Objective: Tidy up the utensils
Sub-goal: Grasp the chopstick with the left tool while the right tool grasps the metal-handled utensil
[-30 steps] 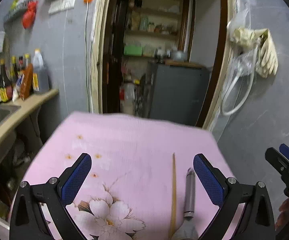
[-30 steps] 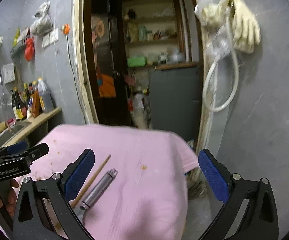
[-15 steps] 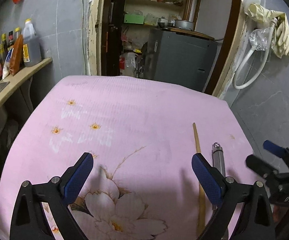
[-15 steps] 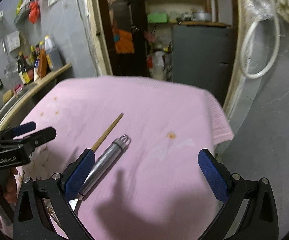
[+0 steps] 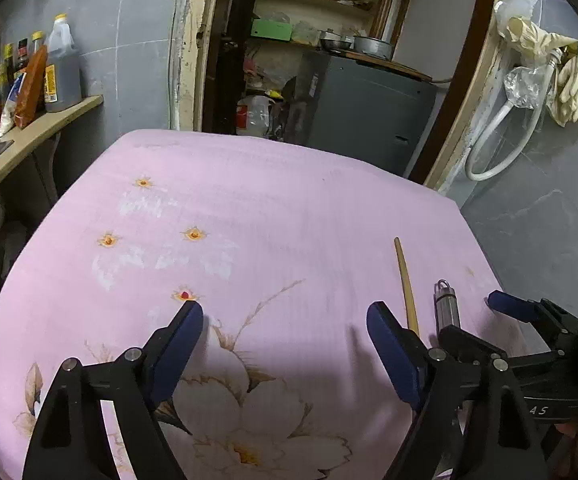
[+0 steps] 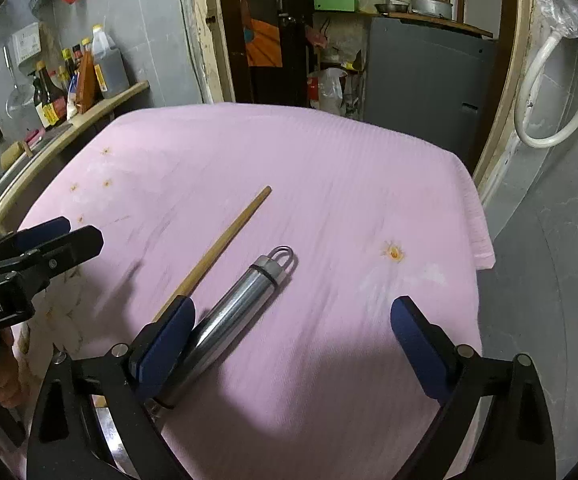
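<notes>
The left hand-held gripper [image 5: 285,324] is closing over the pink floral tablecloth [image 5: 249,208], nothing between its jaws. The right hand-held gripper [image 6: 291,320] is closing too, empty, its left pad just beside the steel-handled utensil [image 6: 237,308]. A wooden chopstick [image 6: 225,246] is lying alongside on the table.

Pink cloth [image 5: 249,200] lies bare across the frame's left and centre; wooden stick [image 5: 406,288] and steel handle [image 5: 446,310] block lower right.
</notes>
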A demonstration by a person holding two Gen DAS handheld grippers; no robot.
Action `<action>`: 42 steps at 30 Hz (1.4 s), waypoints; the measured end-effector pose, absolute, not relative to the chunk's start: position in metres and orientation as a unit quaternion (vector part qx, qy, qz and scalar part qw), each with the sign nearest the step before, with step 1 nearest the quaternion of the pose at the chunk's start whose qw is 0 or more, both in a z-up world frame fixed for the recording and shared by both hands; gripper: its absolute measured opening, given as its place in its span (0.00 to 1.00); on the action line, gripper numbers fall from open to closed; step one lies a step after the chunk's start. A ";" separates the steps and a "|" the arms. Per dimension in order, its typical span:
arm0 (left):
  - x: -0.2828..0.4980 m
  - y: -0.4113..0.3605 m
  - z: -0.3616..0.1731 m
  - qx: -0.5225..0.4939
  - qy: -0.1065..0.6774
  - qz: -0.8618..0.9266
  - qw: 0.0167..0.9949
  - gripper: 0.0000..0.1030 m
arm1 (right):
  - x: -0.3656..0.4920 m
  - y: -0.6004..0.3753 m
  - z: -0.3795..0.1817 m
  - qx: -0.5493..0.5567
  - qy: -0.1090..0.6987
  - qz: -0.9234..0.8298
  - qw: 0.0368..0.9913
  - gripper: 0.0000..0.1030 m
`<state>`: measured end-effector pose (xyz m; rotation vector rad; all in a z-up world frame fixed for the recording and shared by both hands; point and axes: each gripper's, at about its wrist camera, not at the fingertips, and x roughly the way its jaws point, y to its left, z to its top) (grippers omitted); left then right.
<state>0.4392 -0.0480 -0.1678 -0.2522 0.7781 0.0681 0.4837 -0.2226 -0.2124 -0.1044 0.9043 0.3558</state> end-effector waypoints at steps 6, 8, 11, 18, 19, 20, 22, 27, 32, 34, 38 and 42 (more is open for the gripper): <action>0.446 -0.056 -0.167 -0.123 0.381 -0.002 0.916 0.66 | 0.474 -0.234 -0.213 -0.036 0.455 0.161 0.875 0.73; 0.450 -0.061 -0.167 -0.121 0.385 -0.022 0.914 0.58 | 0.468 -0.241 -0.213 -0.035 0.458 0.157 0.874 0.69; 0.458 -0.073 -0.166 -0.112 0.392 -0.052 0.912 0.48 | 0.462 -0.252 -0.214 -0.027 0.462 0.156 0.873 0.61; 0.474 -0.105 -0.169 -0.087 0.429 -0.120 0.891 0.31 | 0.455 -0.266 -0.216 -0.008 0.462 0.154 0.873 0.54; 0.476 -0.109 -0.170 -0.083 0.436 -0.127 0.887 0.31 | 0.455 -0.268 -0.217 -0.004 0.462 0.154 0.874 0.53; 0.476 -0.113 -0.171 -0.078 0.442 -0.132 0.884 0.31 | 0.455 -0.269 -0.217 -0.001 0.462 0.153 0.874 0.52; 0.479 -0.120 -0.172 -0.070 0.451 -0.138 0.879 0.31 | 0.456 -0.270 -0.216 0.006 0.462 0.151 0.874 0.50; 0.489 -0.132 -0.173 -0.038 0.472 -0.119 0.873 0.21 | 0.458 -0.273 -0.218 0.030 0.466 0.133 0.874 0.44; 0.502 -0.131 -0.172 -0.042 0.489 -0.115 0.864 0.09 | 0.459 -0.280 -0.219 0.071 0.473 0.123 0.869 0.36; 0.504 -0.127 -0.172 -0.055 0.494 -0.118 0.860 0.08 | 0.459 -0.281 -0.221 0.086 0.475 0.128 0.867 0.32; 0.500 -0.124 -0.172 -0.055 0.502 -0.115 0.855 0.08 | 0.463 -0.277 -0.223 0.085 0.479 0.141 0.862 0.28; 0.486 -0.113 -0.171 -0.061 0.520 -0.095 0.847 0.07 | 0.465 -0.273 -0.222 0.083 0.505 0.145 0.847 0.28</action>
